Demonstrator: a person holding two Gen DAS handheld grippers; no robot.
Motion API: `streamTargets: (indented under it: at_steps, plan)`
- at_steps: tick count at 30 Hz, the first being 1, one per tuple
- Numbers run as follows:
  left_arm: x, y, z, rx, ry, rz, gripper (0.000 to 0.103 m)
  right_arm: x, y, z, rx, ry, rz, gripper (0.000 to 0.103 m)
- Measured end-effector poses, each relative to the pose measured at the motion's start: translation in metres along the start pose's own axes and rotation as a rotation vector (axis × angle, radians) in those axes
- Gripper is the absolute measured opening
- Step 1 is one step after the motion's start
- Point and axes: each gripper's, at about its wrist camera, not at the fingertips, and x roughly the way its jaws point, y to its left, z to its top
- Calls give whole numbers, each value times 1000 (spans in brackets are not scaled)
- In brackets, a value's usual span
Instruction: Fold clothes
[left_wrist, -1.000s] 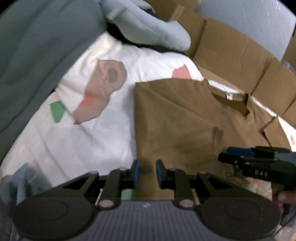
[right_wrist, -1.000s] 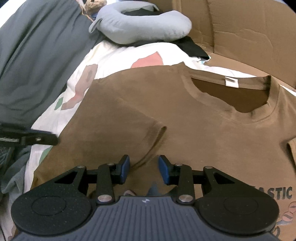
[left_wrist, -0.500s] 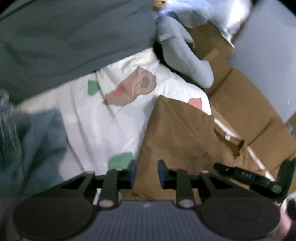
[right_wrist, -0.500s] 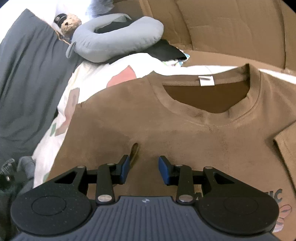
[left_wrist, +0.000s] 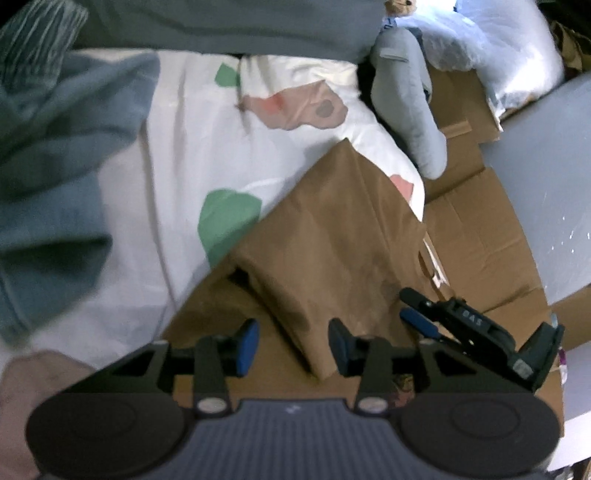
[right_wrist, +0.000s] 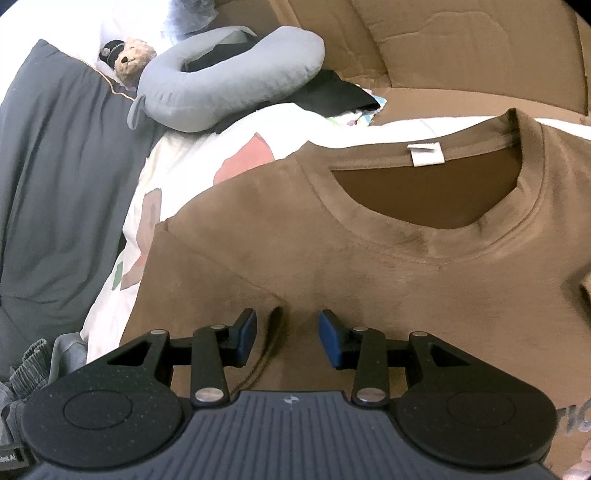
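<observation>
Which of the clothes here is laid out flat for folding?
The brown T-shirt, spread on the patterned sheet; the teal garment lies crumpled beside it.

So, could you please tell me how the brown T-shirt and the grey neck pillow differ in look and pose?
The brown T-shirt is thin cloth lying flat on the patterned bedsheet, one sleeve folded inward; the grey neck pillow is thick, padded and curved. The T-shirt lies right in front of both tongs; the pillow sits farther off, beside a teddy bear. Both are soft and rest on the bed.
</observation>
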Motion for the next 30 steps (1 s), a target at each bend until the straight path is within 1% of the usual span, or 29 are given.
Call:
streamTargets:
  at_steps: [2,5,9,12,13,14,15,17,18,19,22,24,27,28,29,30]
  plan:
    - [5,1,-5,-11,4,-14,44,1,-1,1,7,4,21,45]
    - [12,2,-10,-22,-7,-58,44,6,-1,2,13,21,57,45]
    - [20,3,-15,15,-56,-129,44,10,-1,1,9,28,76,45]
    - [28,6,-17,-16,-49,-179,44,12,-1,2,7,33,92,45]
    - [29,6,-18,-21,-47,-189,43,13,0,2,6,40,100,43]
    - [29,5,-19,-22,-40,-198,42,14,0,3,2,43,101,39]
    - [30,5,-20,-24,-30,-204,39,14,1,4,-3,45,100,35]
    - [32,10,-23,-61,2,-229,12,15,1,6,-11,51,98,14]
    - [33,14,-23,-89,18,-234,7,16,1,6,-14,56,98,10]
    - [33,17,-24,-111,27,-232,5,16,1,7,-15,57,98,6]
    - [28,22,-23,-160,27,-268,6,13,5,8,-38,42,103,2]
    - [25,24,-22,-183,31,-292,6,11,10,10,-65,30,94,2]
    - [27,25,-21,-184,57,-274,6,12,10,12,-57,26,79,2]
    - [27,26,-21,-182,70,-256,8,13,10,12,-57,30,59,4]
    - [27,27,-22,-180,84,-235,14,14,11,12,-57,34,36,5]
    - [25,29,-23,-178,90,-223,17,13,10,12,-57,32,26,5]
